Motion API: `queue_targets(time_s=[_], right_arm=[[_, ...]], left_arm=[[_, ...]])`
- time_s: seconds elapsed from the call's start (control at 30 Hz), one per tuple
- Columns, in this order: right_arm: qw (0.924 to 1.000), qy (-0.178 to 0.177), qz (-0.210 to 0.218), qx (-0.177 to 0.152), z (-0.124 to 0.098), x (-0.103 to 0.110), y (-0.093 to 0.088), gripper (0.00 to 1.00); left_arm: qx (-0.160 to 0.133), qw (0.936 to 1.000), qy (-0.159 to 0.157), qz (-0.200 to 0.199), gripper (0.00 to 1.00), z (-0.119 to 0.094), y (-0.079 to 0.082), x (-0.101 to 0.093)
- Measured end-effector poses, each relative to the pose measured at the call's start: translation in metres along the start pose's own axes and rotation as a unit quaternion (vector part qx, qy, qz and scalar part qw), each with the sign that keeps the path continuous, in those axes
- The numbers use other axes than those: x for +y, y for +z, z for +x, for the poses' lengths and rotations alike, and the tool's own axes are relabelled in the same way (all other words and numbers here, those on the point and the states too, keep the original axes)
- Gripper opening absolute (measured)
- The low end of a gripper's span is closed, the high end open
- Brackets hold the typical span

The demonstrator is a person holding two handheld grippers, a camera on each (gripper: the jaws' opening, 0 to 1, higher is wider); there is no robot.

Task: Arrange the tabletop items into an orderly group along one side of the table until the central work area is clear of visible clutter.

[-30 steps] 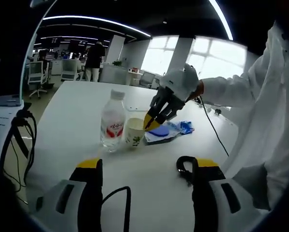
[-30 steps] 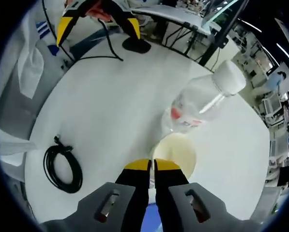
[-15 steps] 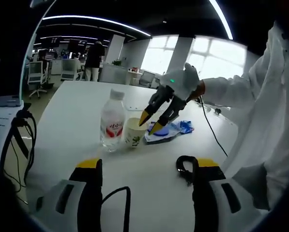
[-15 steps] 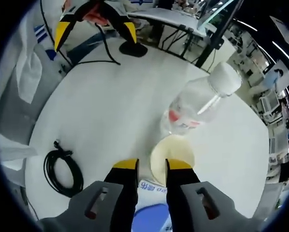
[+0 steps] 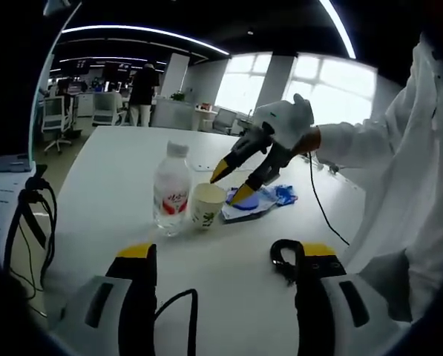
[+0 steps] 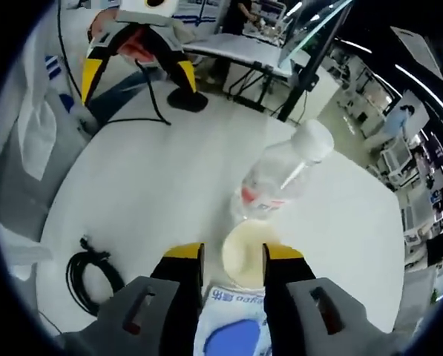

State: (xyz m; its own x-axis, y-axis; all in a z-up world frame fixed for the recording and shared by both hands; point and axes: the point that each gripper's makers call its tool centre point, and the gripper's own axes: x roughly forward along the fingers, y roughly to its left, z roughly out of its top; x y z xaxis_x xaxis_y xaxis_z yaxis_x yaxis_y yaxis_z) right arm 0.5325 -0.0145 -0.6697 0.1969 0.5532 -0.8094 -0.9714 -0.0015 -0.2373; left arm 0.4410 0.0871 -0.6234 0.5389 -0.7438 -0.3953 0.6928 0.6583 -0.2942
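Bottle [image 5: 171, 189], paper cup [image 5: 207, 205] and blue-white packet [image 5: 252, 202] stand touching in a cluster toward the bench's [image 5: 117, 178] far side; grouping looks largely done. Right gripper [image 5: 232, 182] hangs above the cup, jaws apart, empty. Left gripper [image 5: 220, 256] jaws apart, empty, near edge. Black coiled cable [image 6: 93, 271] sits apart, likely left to move.

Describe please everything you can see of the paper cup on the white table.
The paper cup is small and cream-coloured, with a small greenish print on its side. It stands upright on the white table, open mouth up, and looks empty in the right gripper view. The water bottle stands close beside it; whether they touch is unclear. A blue and white packet lies at its other side. The right gripper hangs open just above it, not touching it.
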Motion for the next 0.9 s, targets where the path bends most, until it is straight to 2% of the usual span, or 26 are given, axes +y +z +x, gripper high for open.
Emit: queue_targets(time_s=[0.17, 0.3, 0.47, 0.73, 0.9], right_arm=[[0.9989, -0.023, 0.029, -0.027, -0.007, -0.004, 0.007, 0.35], [0.9934, -0.021, 0.092, -0.065, -0.013, -0.001, 0.018, 0.38], [0.9917, -0.035, 0.098, -0.075, -0.020, 0.001, 0.023, 0.42], [0.9796, -0.069, 0.150, -0.114, -0.038, -0.003, 0.030, 0.49], [0.9707, -0.091, 0.178, -0.133, -0.054, -0.006, 0.030, 0.49]], left_arm=[[0.001, 1.0000, -0.001, 0.004, 0.78, 0.000, 0.003, -0.001], [-0.002, 1.0000, 0.001, 0.006, 0.77, 0.000, 0.006, -0.001], [-0.003, 0.9999, 0.000, 0.013, 0.77, 0.001, 0.012, -0.003], [-0.004, 0.9997, -0.004, 0.022, 0.77, 0.002, 0.020, -0.007], [-0.006, 0.9995, -0.007, 0.029, 0.77, 0.003, 0.027, -0.009]])
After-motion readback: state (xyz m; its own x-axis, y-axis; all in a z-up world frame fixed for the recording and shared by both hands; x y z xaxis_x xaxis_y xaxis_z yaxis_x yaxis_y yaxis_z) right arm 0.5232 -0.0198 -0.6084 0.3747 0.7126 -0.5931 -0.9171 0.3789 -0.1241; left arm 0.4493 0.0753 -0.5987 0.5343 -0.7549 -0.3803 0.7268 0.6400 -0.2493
